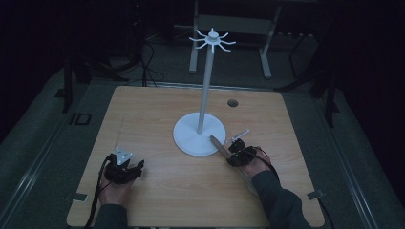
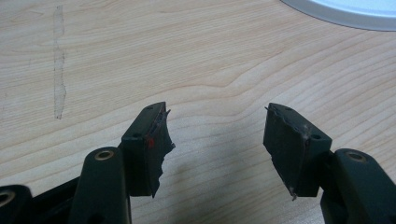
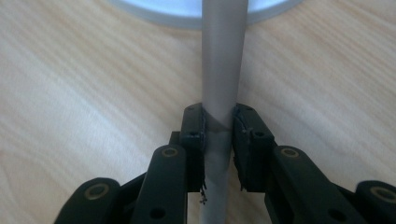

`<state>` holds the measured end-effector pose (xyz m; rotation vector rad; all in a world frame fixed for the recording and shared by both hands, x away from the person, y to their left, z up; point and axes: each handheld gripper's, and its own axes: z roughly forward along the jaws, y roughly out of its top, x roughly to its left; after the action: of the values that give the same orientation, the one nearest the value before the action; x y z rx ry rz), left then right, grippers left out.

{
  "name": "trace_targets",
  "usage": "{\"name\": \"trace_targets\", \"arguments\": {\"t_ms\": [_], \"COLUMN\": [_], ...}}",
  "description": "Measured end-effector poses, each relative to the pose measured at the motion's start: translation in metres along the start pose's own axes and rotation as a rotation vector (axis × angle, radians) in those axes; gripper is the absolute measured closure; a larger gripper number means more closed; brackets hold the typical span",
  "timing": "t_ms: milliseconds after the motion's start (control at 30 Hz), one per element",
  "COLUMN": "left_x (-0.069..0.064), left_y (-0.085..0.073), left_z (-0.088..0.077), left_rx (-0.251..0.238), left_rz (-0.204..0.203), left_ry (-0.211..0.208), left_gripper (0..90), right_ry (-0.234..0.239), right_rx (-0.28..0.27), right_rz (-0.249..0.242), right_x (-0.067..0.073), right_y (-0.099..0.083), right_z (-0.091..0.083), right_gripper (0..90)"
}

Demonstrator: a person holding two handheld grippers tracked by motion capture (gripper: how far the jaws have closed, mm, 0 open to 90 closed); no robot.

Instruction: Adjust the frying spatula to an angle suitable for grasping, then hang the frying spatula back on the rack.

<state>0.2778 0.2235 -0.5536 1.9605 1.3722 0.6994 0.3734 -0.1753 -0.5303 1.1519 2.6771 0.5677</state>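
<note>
A white stand with a round base (image 1: pixel 191 138) and a tall pole (image 1: pixel 205 86) rises at the middle of the wooden table (image 1: pixel 157 191); a ring of curved hooks (image 1: pixel 212 40) crowns it. My right gripper (image 1: pixel 231 151) lies low beside the base's right edge, shut on a grey rod (image 1: pixel 217 143) whose far end reaches onto the base. In the right gripper view the rod (image 3: pixel 222 60) runs straight out from between the pads of my right gripper (image 3: pixel 218 126) toward the base (image 3: pixel 187 11). My left gripper (image 1: pixel 125 167) rests at the front left, and there my left gripper (image 2: pixel 217 144) stands open over bare wood.
The stand's base rim (image 2: pixel 345 11) lies ahead and to the right of the left jaws. A small round hole (image 1: pixel 232 102) sits in the table's far right part. Metal frame legs (image 1: pixel 265 52) and cables stand on the dark floor behind the table.
</note>
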Motion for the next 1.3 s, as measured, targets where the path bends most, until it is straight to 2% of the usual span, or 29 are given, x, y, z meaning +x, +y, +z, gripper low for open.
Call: {"name": "trace_targets", "arguments": {"t_ms": [100, 200, 300, 433, 467, 633, 833, 933, 1167, 1200, 1300], "left_x": [0.000, 0.000, 0.000, 0.000, 0.000, -0.001, 0.000, 0.000, -0.001, -0.001, -0.001], "left_y": [0.000, 0.000, 0.000, 0.000, 0.000, 0.000, 0.000, 0.000, 0.001, 0.001, 0.001], "left_z": [0.000, 0.000, 0.000, 0.000, 0.000, 0.000, 0.001, 0.001, 0.002, 0.001, 0.001], "left_rx": [-0.002, -0.002, -0.001, 0.000, -0.001, -0.002, -0.002, -0.001, -0.002, -0.002, -0.004], "left_rz": [-0.001, 0.000, -0.001, 0.001, 0.000, 0.001, -0.001, 0.002, 0.002, 0.003, 0.002], "left_ry": [0.001, 0.000, 0.001, 0.001, 0.000, 0.000, 0.000, 0.001, -0.001, 0.000, 0.002], "left_gripper": [40.1, 40.1, 40.1, 40.1, 40.2, 40.1, 40.1, 40.1, 40.1, 40.1, 40.2], "right_ry": [0.016, 0.032, 0.038, 0.032, 0.005, -0.020, -0.042, -0.050, -0.055, -0.055, -0.057], "right_rx": [0.001, 0.004, -0.001, 0.009, 0.012, 0.008, -0.033, -0.066, -0.101, -0.125, -0.140], "right_rz": [0.001, 0.019, 0.014, -0.012, -0.030, -0.052, -0.054, -0.042, -0.035, -0.020, -0.015], "right_x": [-0.002, -0.007, -0.008, -0.003, 0.002, 0.007, 0.009, 0.008, 0.006, 0.006, 0.005], "right_y": [0.004, 0.004, 0.005, 0.007, 0.008, 0.009, 0.007, 0.009, 0.007, 0.006, 0.006], "right_z": [0.002, 0.004, 0.006, 0.007, 0.007, 0.007, 0.005, -0.002, -0.008, -0.012, -0.015], "right_gripper": [72.8, 66.1, 64.5, 68.3, 72.3, 74.8, 75.0, 75.0, 74.9, 75.0, 75.0]}}
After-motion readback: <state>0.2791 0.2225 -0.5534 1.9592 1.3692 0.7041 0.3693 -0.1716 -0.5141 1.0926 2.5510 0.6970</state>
